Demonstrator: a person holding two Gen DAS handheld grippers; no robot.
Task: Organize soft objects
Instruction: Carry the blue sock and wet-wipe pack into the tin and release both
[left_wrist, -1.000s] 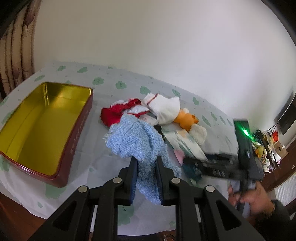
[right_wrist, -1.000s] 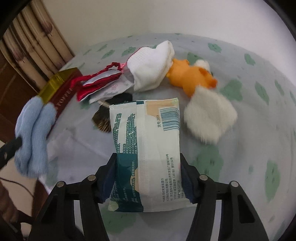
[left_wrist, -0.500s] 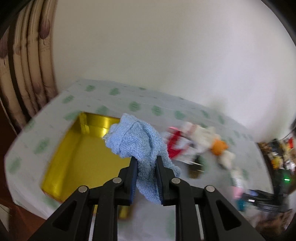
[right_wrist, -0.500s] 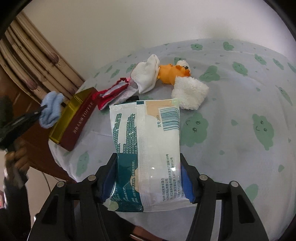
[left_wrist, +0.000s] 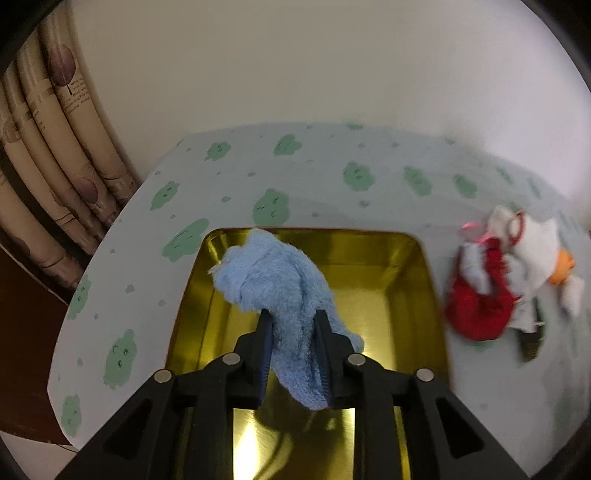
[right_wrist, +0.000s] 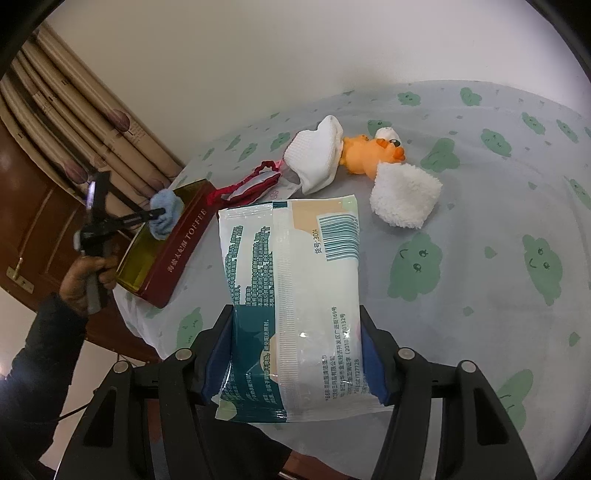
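Left tongs (left_wrist: 291, 343) are opening around the blue towel (left_wrist: 280, 291) over the gold tin (left_wrist: 388, 295), so release is best finished low inside it, while the wipes pack (right_wrist: 295, 302) is kept clamped in the right tongs (right_wrist: 295, 354).

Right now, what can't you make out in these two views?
- Left wrist: pile with the red cloth is motion-blurred; items don't separate.
- Left wrist: near end of the tin is hidden behind the left gripper, jaws opening around the blue cloth.
- Right wrist: table under the wipes pack is covered.
- Right wrist: tin's floor is mostly hidden by its wall.
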